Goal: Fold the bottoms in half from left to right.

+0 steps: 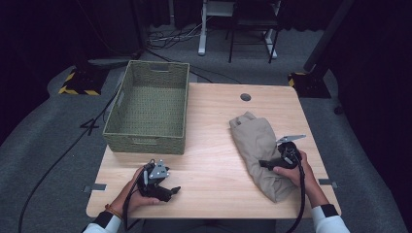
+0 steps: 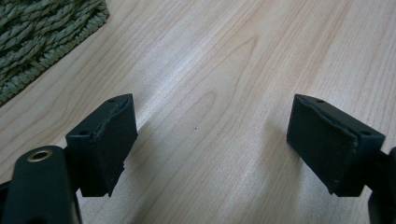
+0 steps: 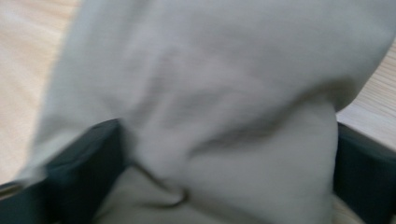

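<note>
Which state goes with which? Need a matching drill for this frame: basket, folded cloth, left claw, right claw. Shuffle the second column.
Things:
1. woven basket
2. beige folded cloth
3. left claw
4. right claw

States:
A. jaws straddle fabric
B. empty, at the table's far left corner
C. jaws wide apart over bare wood, nothing between them
D. lies lengthwise on the table's right half

Pairs: 1-B, 2-D, 3-C, 4-A
</note>
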Tool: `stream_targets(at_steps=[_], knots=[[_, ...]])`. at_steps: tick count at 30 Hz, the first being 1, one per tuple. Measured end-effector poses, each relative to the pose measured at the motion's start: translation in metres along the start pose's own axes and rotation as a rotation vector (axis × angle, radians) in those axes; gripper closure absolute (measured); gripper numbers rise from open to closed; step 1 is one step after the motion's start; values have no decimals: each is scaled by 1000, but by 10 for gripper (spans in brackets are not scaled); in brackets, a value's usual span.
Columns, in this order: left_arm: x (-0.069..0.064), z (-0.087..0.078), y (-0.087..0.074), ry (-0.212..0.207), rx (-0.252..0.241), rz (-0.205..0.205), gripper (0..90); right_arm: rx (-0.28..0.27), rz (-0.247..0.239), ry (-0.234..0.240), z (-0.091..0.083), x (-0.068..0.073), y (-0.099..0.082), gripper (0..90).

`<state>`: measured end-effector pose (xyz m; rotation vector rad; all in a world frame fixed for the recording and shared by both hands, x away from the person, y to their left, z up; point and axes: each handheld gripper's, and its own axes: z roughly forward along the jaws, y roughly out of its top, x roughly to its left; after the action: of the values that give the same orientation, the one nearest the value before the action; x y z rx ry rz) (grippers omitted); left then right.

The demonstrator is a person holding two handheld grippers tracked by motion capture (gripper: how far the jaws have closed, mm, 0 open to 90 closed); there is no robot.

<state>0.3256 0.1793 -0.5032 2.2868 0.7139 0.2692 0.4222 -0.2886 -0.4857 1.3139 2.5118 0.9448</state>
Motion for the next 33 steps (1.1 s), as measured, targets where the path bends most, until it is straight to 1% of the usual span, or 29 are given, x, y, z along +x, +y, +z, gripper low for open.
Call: stream_targets(at_steps=[1,4,7,8,11,14,16,19,21,25,28,31,32,33], knots=[[0,0,0,0,0,0,165,0,-3,8,0,2,0,137],[0,0,0,-1,-1,1,165,-1,-29,39,-1,7,0,244],[0,0,0,-1,0,1,165,0,-42,63,-1,10,0,303],[0,0,0,-1,0,2,165,-2,-40,70,-1,10,0,339],[0,0,0,-1,0,3,165,3,-37,89,-2,11,0,395],[0,0,0,-1,0,3,166,0,-23,112,-3,11,-1,461],[0,0,0,-1,0,3,166,-2,-14,133,-4,10,-2,526],[0,0,0,-2,0,4,166,-14,-13,163,-7,9,-3,618],[-1,0,0,-5,2,5,166,-14,-6,184,-7,8,-4,628],[-1,0,0,-3,3,4,166,-13,-3,189,-7,8,-4,617],[-1,0,1,0,3,4,165,3,-11,184,-10,7,-6,603],[-2,0,2,10,7,2,167,2,-4,176,-14,4,-11,596],[-3,0,2,12,3,1,177,1,-4,172,-16,3,-12,592],[-4,-1,3,5,-5,3,201,4,-7,166,-17,2,-13,588]])
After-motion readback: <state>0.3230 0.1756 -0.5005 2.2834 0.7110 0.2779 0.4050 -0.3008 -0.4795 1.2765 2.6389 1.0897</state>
